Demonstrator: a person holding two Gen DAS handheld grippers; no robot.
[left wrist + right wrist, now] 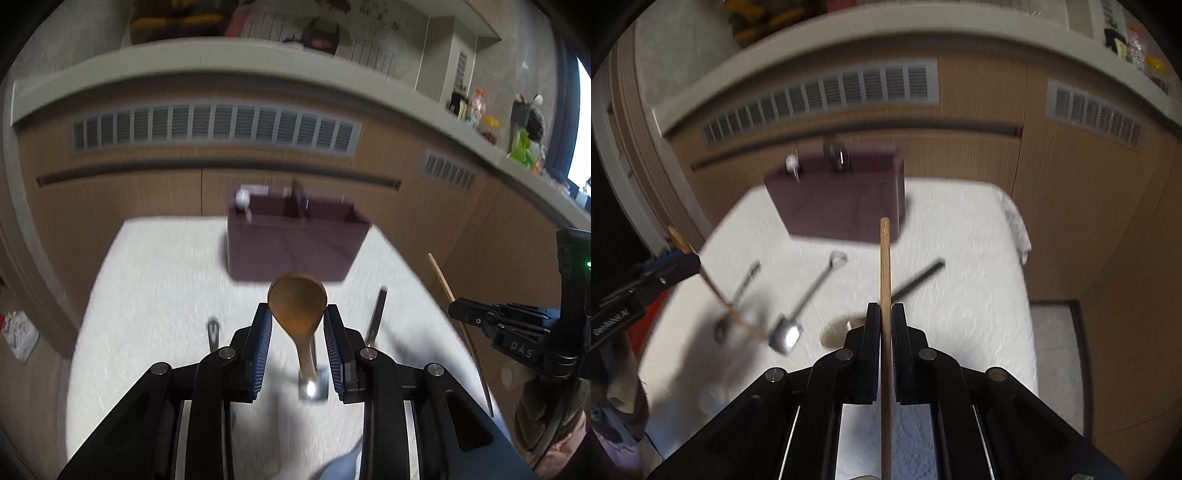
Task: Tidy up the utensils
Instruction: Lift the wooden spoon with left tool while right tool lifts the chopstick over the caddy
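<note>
Both hands were loaded and up off the bench (960,258). The left gripper (297,325) had its fingers clamped on a wooden spoon (297,302), pinched at the bowl with the handle trailing back and down, which likely kept it steady for a drop into the box. The right gripper (885,314) had its fingers pressed tight together on a chopstick (885,266), held near the middle so the tip pointed straight ahead at the dark purple box (838,206). That box stood at the far edge of the white cloth, a white-knobbed item and a metal piece already poking up from it, so it looked like the place for everything. Still lying on the cloth: a metal spoon (737,302), a square-headed metal scoop (807,299) and a dark-handled utensil (918,277), all waiting their turn. Writing was scarce: white letters on the right gripper's body in the left view appeared to read "DAS"; a label on the left gripper was too blurred to read.
</note>
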